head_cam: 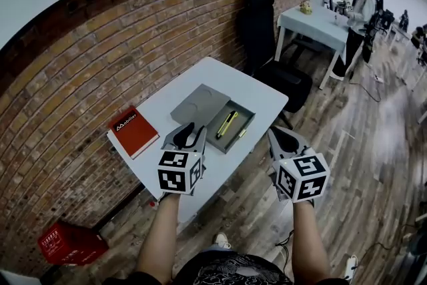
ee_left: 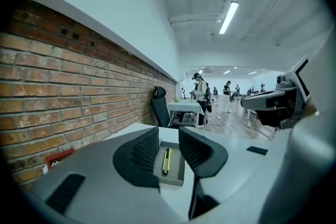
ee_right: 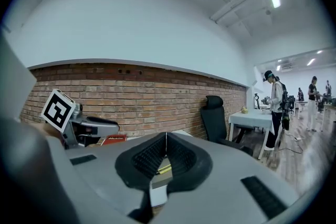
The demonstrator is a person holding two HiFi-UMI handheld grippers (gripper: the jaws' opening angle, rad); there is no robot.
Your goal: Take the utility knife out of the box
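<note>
White desk (head_cam: 267,98) against brick wall (head_cam: 100,57), open grey box (head_cam: 248,118) on it, red book (head_cam: 133,132) beside, left gripper (head_cam: 191,133) over the desk, fingers (ee_left: 144,152) apart and empty, right gripper (head_cam: 280,137) just off the desk's edge, fingers (ee_right: 149,157) closed on nothing, yellow utility knife (head_cam: 227,124) lying inside the box.

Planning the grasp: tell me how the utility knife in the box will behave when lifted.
The utility knife looks slim and straight, so it is probably stiff. It is thin, so likely light. Lying flat in the box, it might pivot if pinched off-centre.
</note>
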